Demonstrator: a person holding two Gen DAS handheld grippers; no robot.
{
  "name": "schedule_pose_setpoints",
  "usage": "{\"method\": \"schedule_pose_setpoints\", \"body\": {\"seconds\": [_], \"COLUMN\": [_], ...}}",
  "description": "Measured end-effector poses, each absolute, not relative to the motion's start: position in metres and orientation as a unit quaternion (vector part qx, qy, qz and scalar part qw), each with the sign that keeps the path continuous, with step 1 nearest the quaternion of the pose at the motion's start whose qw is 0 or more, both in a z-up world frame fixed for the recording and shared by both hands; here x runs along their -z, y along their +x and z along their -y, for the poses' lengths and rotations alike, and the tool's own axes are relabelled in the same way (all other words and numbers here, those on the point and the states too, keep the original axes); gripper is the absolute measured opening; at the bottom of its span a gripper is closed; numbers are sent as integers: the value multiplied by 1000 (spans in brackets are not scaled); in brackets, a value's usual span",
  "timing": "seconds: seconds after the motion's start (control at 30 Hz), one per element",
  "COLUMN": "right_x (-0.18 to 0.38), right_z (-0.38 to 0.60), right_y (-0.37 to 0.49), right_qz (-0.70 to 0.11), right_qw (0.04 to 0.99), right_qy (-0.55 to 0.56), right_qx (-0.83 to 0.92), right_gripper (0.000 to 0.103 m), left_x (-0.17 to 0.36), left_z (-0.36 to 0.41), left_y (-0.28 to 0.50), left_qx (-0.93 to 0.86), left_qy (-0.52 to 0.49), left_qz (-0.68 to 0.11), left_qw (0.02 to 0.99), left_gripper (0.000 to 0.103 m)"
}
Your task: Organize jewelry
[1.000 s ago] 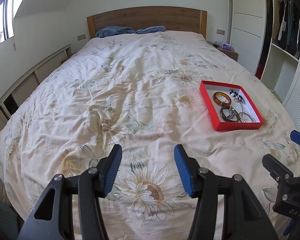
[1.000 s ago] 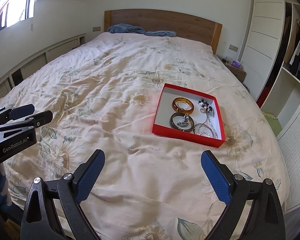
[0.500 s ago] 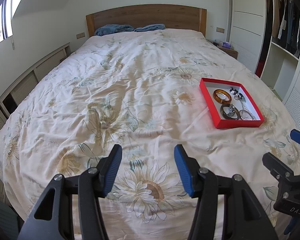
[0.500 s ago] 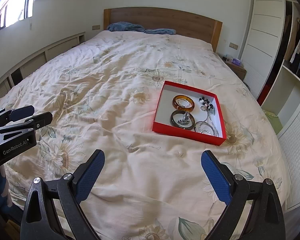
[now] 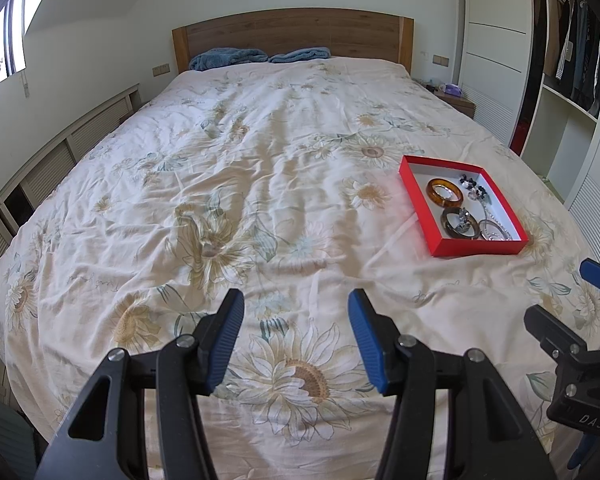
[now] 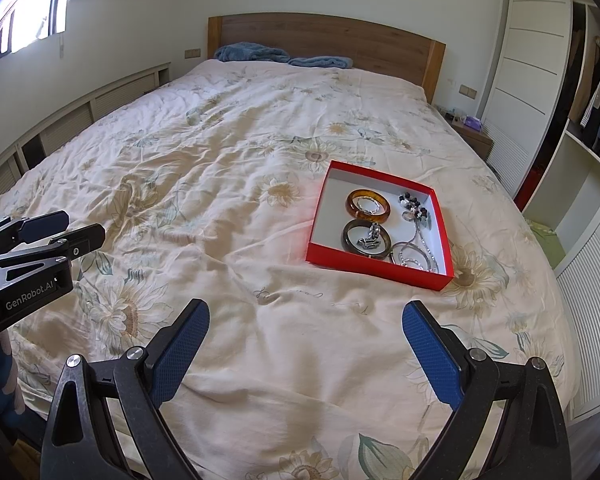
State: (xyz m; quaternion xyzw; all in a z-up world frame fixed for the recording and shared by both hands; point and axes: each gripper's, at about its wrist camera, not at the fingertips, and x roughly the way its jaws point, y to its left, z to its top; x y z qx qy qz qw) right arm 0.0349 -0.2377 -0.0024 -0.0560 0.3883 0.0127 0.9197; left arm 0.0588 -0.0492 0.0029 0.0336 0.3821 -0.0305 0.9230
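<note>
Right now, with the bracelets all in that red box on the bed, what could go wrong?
The chain lies across the dark bangle, so lifting one may drag the other. The red box sits on a soft, wrinkled quilt and could tip if pressed. The silver necklace looks thin and tangled, hard to pinch cleanly.

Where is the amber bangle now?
In the right wrist view, the amber bangle lies inside the red box on the bed, just behind the dark bangle.

Open red cardboard box (image 6: 374, 266) lying on the bed (image 6: 220, 200), right of centre; two bangles, beaded chain and rings inside it.
</note>
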Motion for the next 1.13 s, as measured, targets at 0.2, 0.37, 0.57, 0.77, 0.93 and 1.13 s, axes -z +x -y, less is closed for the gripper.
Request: {"method": "schedule_pose_setpoints", "body": {"seconds": [0.2, 0.37, 0.57, 0.77, 0.93, 1.13], "right_x": [2, 2, 2, 2, 2, 2], "right_z": [238, 237, 237, 237, 237, 238], "right_y": [35, 35, 35, 35, 36, 36], "right_qz": [-388, -388, -388, -389, -389, -389], "right_qw": [920, 920, 920, 919, 920, 920], "right_qy": [-56, -56, -56, -56, -56, -56], "right_qx": [-13, -13, -13, -13, -13, -12], "right_gripper": [96, 96, 96, 96, 96, 96], "left_x": [-3, -2, 0, -2, -3, 0], "left_z": [49, 49, 48, 49, 49, 48], "left_y": [58, 58, 57, 58, 60, 59], "left_qx": [30, 30, 30, 30, 30, 29], "left_qy": [34, 34, 34, 34, 34, 34], "left_qz": [-382, -383, -383, -384, -385, -387], "left_qw": [923, 923, 923, 922, 922, 921], "left_gripper": [52, 52, 52, 52, 52, 52]}}
